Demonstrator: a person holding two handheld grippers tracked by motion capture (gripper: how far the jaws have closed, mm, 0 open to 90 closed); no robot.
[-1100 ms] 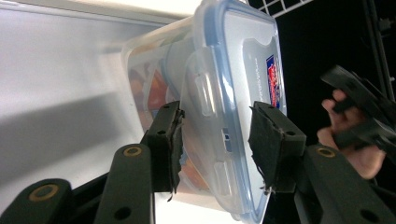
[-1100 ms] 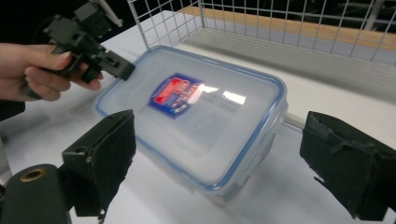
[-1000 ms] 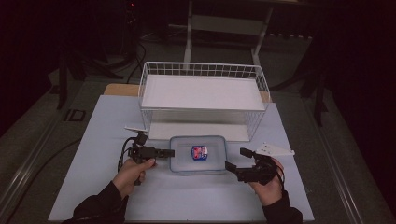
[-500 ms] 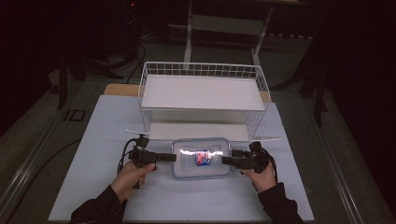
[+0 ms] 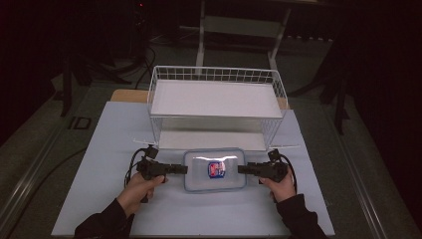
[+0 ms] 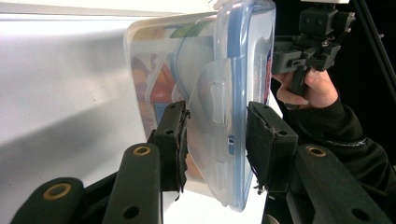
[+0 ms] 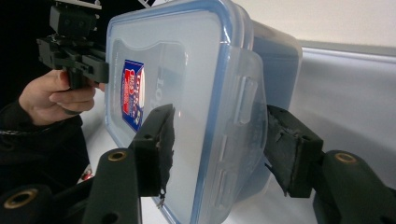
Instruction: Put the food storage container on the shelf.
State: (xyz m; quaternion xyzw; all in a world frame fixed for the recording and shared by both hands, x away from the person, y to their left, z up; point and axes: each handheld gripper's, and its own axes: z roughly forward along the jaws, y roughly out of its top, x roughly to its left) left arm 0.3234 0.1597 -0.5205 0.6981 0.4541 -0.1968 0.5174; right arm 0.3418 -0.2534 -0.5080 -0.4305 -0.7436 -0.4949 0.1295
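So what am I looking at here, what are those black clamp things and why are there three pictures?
A person sits at a table with a hand-held gripper in each hand, a two-jaw clamp with its own camera. The high view looks down from above; the other two look along each gripper's black jaws. On the table stand a white wire basket and, nearer, a clear box with a blue-rimmed clip lid. The left gripper is clamped on one end of the box. The right gripper has just been closing around the other end, with the box between its jaws; a gap shows at one pad.

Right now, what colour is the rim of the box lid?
Blue, around a clear lid; the right gripper view shows it best.
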